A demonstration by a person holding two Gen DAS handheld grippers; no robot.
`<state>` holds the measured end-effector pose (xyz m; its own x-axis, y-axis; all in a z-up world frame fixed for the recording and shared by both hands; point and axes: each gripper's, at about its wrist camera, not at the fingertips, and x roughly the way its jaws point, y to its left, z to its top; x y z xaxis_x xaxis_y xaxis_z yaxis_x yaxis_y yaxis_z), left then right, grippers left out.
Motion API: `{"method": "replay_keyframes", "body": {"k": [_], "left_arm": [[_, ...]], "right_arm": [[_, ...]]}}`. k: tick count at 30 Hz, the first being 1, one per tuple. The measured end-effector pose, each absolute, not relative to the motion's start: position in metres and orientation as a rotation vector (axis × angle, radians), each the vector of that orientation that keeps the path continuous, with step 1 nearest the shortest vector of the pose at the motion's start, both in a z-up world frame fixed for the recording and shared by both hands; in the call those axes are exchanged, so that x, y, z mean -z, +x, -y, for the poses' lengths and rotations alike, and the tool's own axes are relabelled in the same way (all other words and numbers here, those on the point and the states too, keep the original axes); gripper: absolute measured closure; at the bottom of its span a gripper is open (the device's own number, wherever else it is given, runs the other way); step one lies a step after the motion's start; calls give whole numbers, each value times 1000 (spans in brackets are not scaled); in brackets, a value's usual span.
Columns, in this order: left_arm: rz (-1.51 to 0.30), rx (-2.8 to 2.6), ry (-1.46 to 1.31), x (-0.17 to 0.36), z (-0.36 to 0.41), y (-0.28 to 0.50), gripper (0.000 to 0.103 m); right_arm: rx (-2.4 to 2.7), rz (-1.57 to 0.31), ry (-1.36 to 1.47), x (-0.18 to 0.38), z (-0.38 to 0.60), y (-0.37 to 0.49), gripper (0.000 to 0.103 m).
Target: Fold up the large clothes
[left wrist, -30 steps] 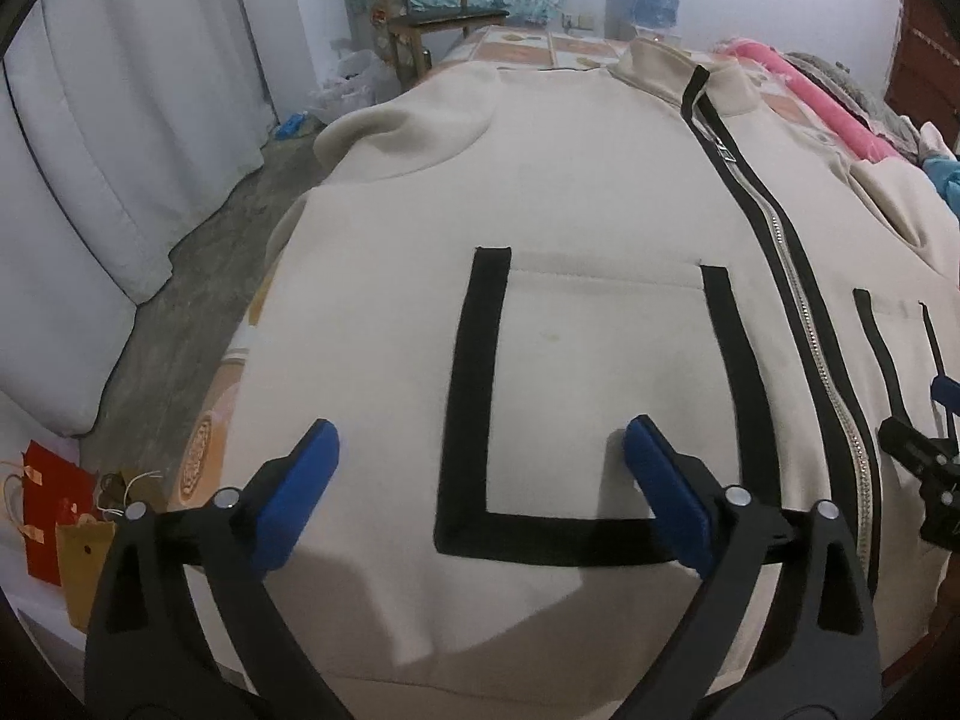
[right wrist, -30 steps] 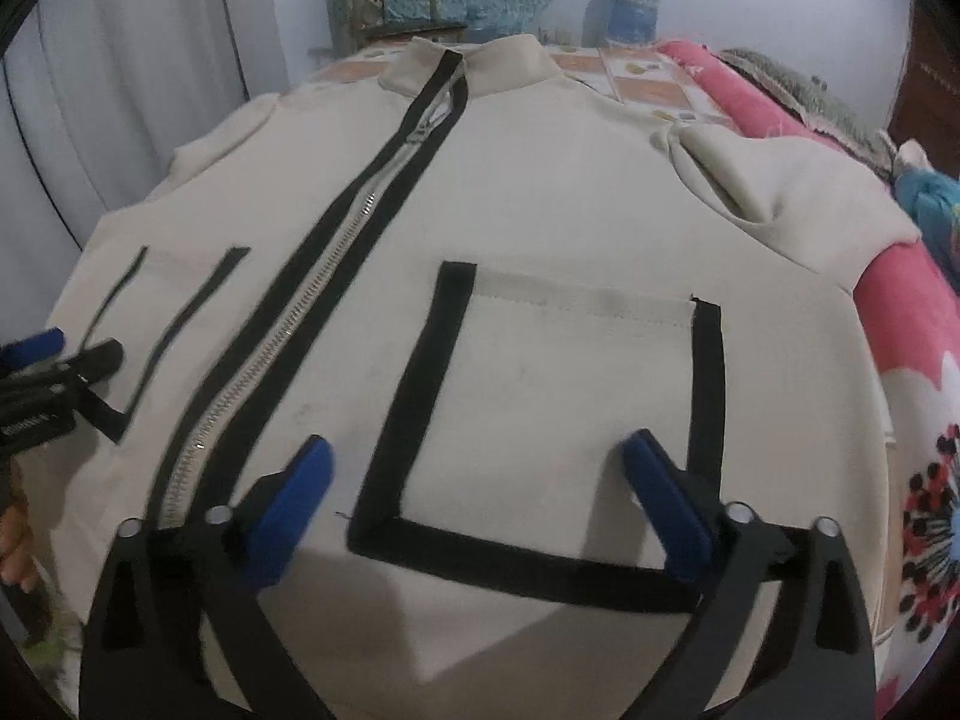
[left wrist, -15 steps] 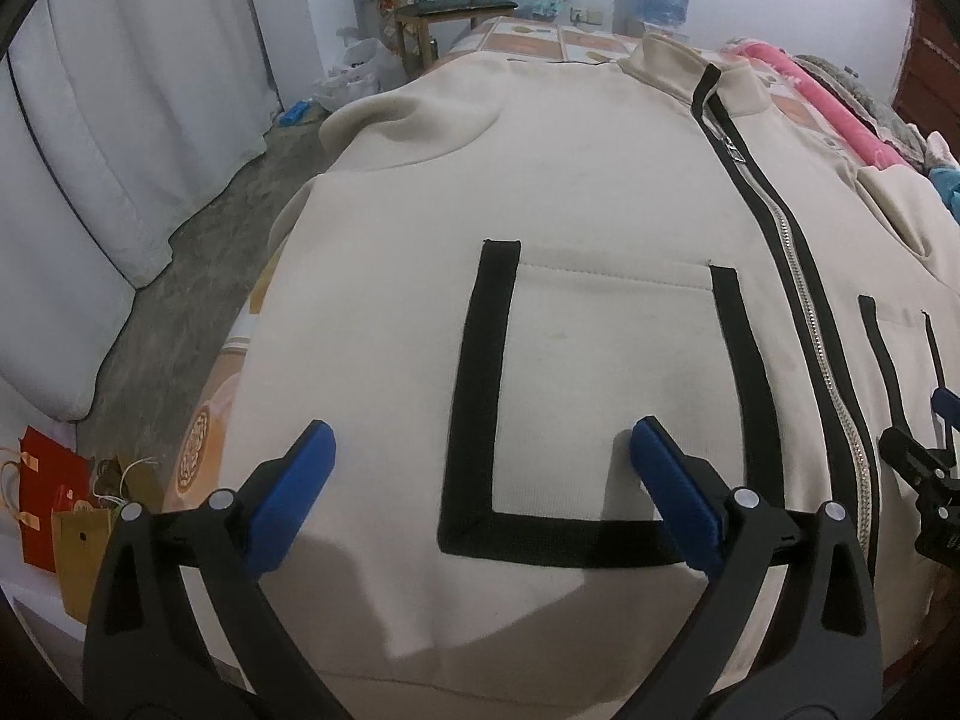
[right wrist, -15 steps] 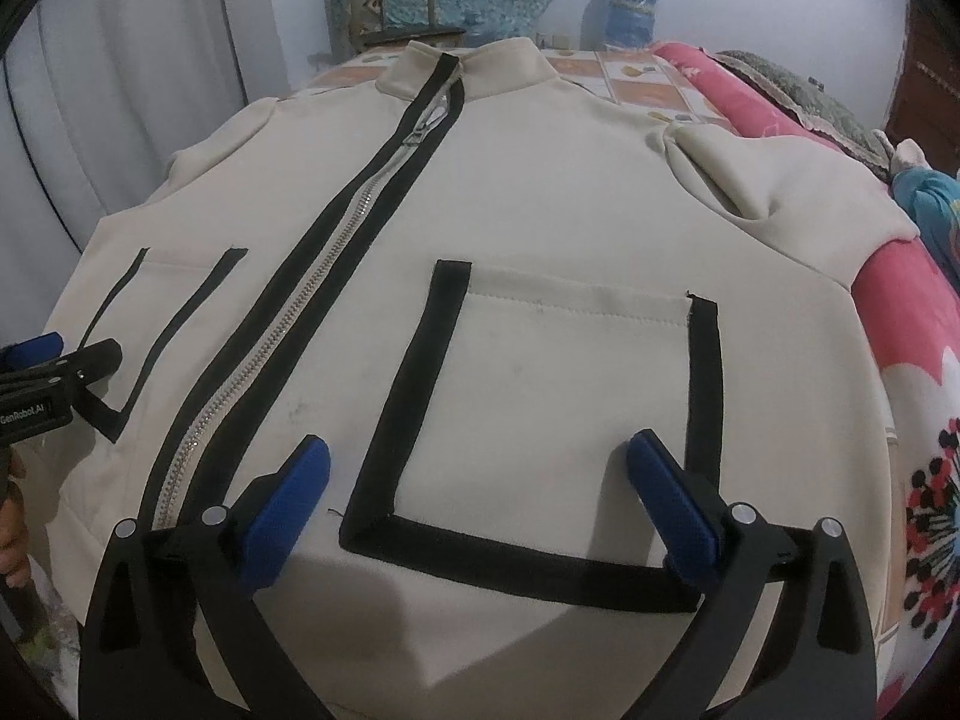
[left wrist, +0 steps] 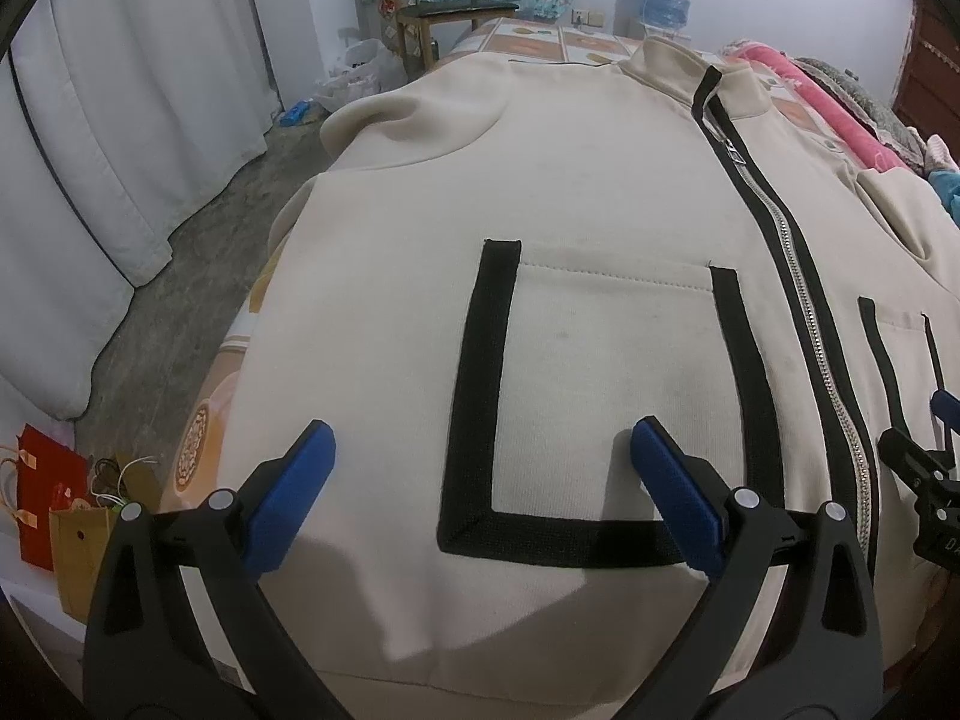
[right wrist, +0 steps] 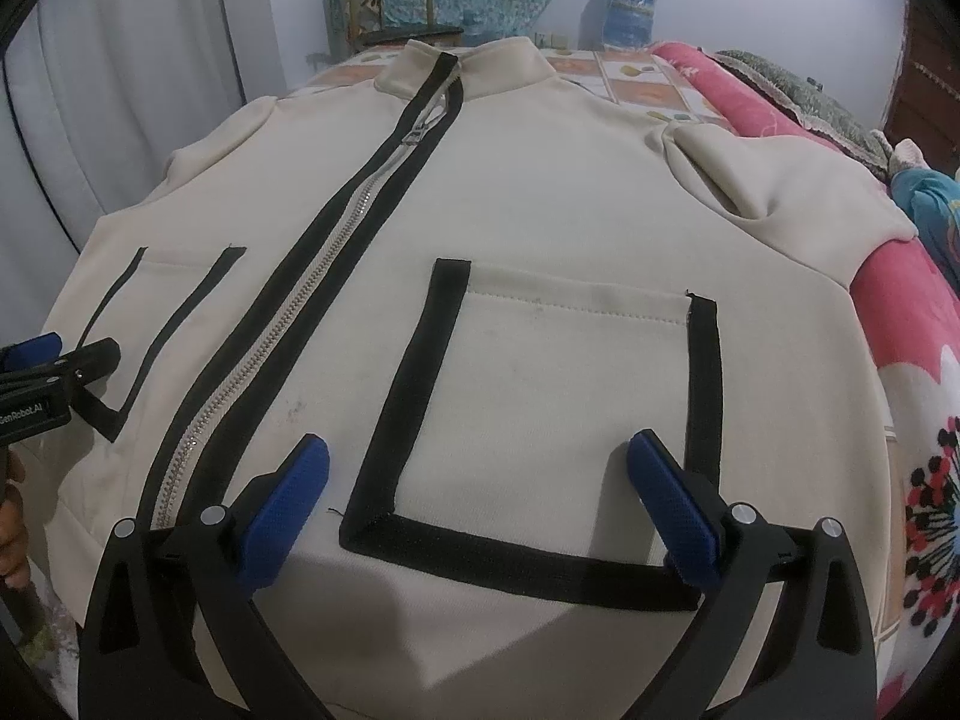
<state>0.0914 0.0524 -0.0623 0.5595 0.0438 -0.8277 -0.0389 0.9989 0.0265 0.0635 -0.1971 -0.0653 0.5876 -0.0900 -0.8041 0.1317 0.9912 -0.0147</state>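
1. Cream jacket (left wrist: 600, 180) lies flat on bed (right wrist: 648, 78), zipped, collar at far edge.
2. Left gripper (left wrist: 480, 480) and right gripper (right wrist: 480, 480): jaws wide, empty, over hem.
3. Sleeves folded under, ends hidden; hem cut off.

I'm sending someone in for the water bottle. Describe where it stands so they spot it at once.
Start at the cream zip jacket spread on the bed and look past its collar to the far wall. The blue water bottle stands there, right of the wooden chair. It is the only clear blue container there; the chair carries patterned cloth.
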Motion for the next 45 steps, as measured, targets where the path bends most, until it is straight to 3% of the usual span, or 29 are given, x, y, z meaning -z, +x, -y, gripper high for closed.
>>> {"method": "replay_keyframes", "body": {"k": [24, 33, 40, 45], "left_arm": [[-977, -16, 14, 58, -53, 94, 7], [-734, -20, -86, -9, -111, 100, 7], [-790, 31, -571, 2, -228, 164, 8], [-937, 72, -1104, 89, -306, 205, 8]], "right_arm": [[128, -996, 46, 61, 199, 70, 7], [27, -911, 56, 23, 181, 87, 7], [-1, -922, 53, 25, 164, 122, 7], [-4, -971, 39, 38, 156, 139, 7]]}}
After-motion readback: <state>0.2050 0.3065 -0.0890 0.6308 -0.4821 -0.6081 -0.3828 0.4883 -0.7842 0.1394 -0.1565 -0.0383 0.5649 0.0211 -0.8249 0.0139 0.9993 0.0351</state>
